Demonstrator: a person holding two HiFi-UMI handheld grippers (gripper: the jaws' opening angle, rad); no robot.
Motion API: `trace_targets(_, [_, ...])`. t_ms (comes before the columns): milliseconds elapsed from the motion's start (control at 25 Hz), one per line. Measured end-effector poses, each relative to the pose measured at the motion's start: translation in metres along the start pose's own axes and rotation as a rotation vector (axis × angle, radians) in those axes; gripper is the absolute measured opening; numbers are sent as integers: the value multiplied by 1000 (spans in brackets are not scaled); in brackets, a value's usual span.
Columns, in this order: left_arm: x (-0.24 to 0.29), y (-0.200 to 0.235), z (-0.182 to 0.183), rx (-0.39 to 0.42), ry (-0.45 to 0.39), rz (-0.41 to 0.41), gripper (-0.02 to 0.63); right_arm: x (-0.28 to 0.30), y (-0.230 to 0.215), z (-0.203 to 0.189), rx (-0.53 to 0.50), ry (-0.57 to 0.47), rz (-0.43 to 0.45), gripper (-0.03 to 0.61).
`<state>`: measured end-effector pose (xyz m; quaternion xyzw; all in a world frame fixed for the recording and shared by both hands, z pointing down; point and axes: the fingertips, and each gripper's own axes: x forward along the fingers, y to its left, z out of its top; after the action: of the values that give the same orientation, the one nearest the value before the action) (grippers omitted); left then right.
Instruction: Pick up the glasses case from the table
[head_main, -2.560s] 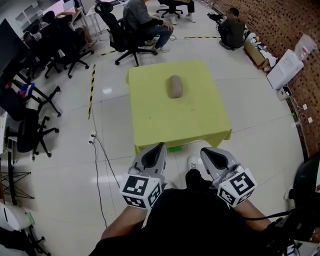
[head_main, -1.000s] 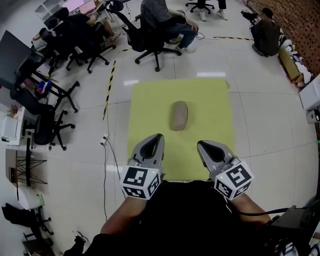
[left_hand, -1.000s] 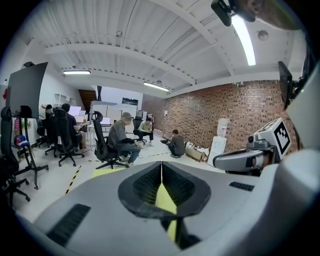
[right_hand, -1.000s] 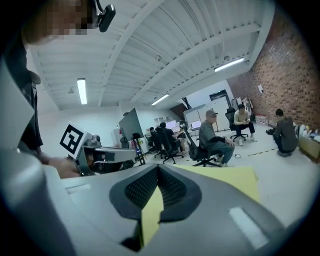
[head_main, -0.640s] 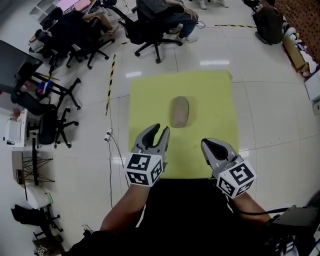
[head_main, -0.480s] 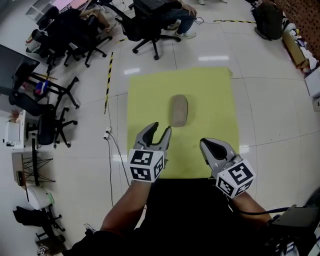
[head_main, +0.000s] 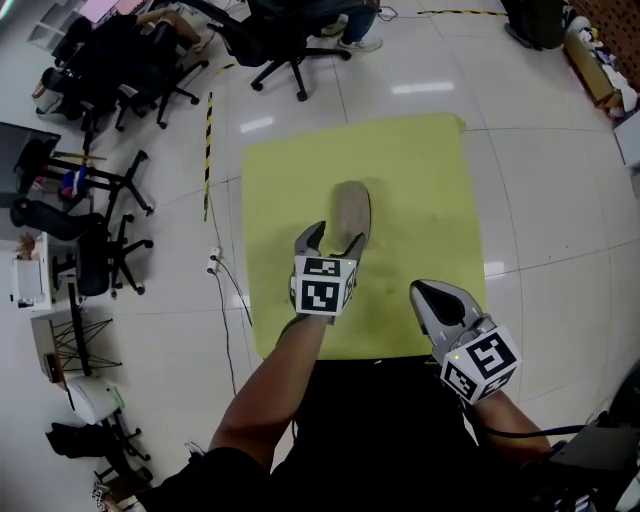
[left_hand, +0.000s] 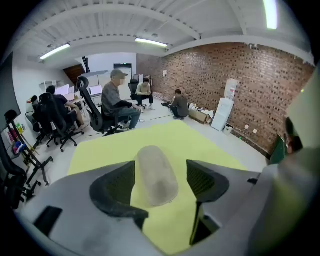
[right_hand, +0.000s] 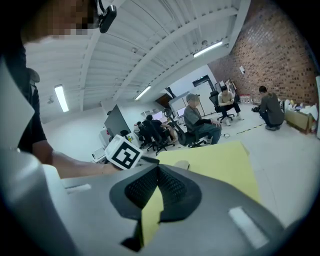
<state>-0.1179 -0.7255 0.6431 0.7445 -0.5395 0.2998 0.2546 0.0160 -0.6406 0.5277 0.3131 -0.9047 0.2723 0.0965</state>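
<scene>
Left hand-held gripper (head_main: 332, 237) advanced — jaws just opening astride glasses case (head_main: 352, 204), table (head_main: 425, 185) centre.

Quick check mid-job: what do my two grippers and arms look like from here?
Both the left gripper and right gripper have grey, tapered two-jaw shells with dark ribbed pads. Each carries a white cube printed with black square markers. A black cable trails from the right one. The person wears a black top.
</scene>
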Motion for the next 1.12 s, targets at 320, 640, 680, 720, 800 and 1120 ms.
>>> trace_targets(320, [63, 6, -27, -81, 117, -14, 422, -15, -19, -25, 47, 34, -52, 3])
trace_targets(640, [98, 14, -29, -97, 178, -3, 456, -14, -39, -34, 85, 39, -92, 3])
trace_targets(680, [100, 13, -32, -100, 190, -7, 457, -13, -38, -36, 88, 40, -92, 3])
trace_targets(720, [102, 12, -34, -103, 204, -11, 457, -13, -37, -37, 91, 40, -91, 3])
trace_targets(800, [107, 10, -39, -107, 228, -19, 456, -12, -36, -35, 93, 35, -90, 3])
trace_targets(1120, [112, 8, -40, -110, 236, -19, 431, -13, -39, -32, 84, 37, -88, 3])
